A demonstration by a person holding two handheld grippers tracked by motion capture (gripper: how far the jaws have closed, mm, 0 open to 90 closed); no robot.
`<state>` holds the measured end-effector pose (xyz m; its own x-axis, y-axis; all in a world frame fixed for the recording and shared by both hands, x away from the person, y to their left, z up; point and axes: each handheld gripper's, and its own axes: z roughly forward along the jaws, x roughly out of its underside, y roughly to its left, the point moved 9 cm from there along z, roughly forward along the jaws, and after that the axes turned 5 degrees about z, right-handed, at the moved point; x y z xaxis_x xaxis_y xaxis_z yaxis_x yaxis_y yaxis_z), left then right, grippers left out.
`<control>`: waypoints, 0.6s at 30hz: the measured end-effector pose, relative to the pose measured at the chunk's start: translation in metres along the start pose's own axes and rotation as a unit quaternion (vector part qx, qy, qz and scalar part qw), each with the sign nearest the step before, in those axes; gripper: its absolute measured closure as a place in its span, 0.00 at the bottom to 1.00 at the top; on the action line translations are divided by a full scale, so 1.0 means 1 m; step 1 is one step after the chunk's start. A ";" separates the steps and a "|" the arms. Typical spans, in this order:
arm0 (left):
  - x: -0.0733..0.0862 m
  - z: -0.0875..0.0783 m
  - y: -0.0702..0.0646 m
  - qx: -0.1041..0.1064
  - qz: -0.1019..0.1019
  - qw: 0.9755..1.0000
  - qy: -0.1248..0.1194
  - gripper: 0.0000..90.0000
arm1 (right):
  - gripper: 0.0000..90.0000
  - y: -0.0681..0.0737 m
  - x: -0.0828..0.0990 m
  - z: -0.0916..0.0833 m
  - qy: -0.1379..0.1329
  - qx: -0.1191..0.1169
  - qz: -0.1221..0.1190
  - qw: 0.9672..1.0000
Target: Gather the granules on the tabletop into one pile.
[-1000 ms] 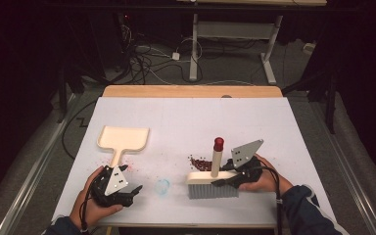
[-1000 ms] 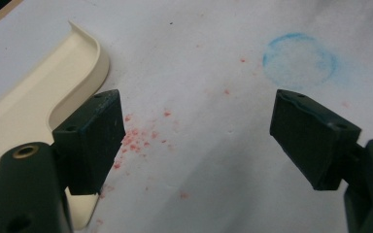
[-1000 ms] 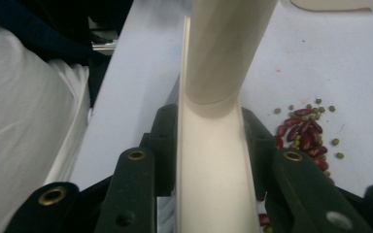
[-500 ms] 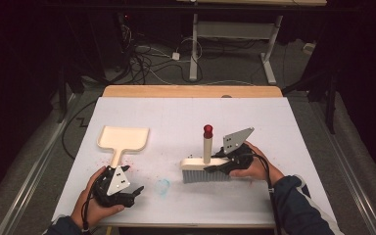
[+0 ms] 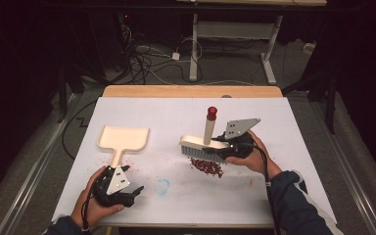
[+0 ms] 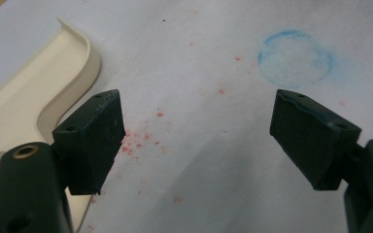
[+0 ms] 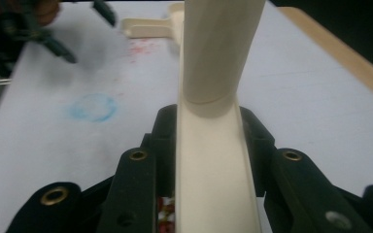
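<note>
My right gripper (image 5: 223,145) is shut on the back of a cream hand brush (image 5: 201,144) and holds it above the white table. The brush's upright handle carries a red tip (image 5: 211,113). In the right gripper view both jaws clamp the sides of the brush's back (image 7: 213,174). A small pile of red beans (image 5: 206,167) lies just under and in front of the bristles. A cream dustpan (image 5: 124,138) lies flat at the left. My left gripper (image 5: 133,192) rests open on the table near the dustpan's handle (image 6: 34,102), with nothing between its jaws.
A faint blue circle (image 5: 163,186) is drawn on the white sheet between the grippers, also seen as the blue circle (image 6: 295,59) ahead of the left jaws. Red specks (image 6: 141,141) dot the sheet near the dustpan. The wooden table edge (image 5: 191,91) runs along the far side.
The right gripper has lifted the brush and carried it away from the person, over the bean pile, which now lies in front of the bristles. The left gripper has stayed put.
</note>
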<state>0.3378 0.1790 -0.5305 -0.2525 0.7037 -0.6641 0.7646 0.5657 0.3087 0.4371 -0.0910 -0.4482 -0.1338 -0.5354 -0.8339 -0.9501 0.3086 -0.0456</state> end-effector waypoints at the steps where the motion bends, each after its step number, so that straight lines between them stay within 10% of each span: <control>1: 0.000 0.000 0.000 0.000 0.000 1.000 0.001 0.22 | 0.75 -0.005 -0.001 0.002 0.004 0.023 -0.005 1.000; 11: 0.001 0.003 0.000 0.001 0.002 1.000 0.004 0.22 | 0.75 -0.035 0.011 0.038 0.022 0.077 -0.031 0.996; 18: 0.002 0.003 -0.002 0.004 0.003 1.000 0.007 0.22 | 0.75 -0.020 0.018 0.048 0.015 0.035 -0.043 0.998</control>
<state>0.3379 0.1777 -0.5343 -0.2564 0.7129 -0.6527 0.7706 0.5584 0.3072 0.4669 -0.0687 -0.4890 -0.0624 -0.5854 -0.8084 -0.9366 0.3142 -0.1552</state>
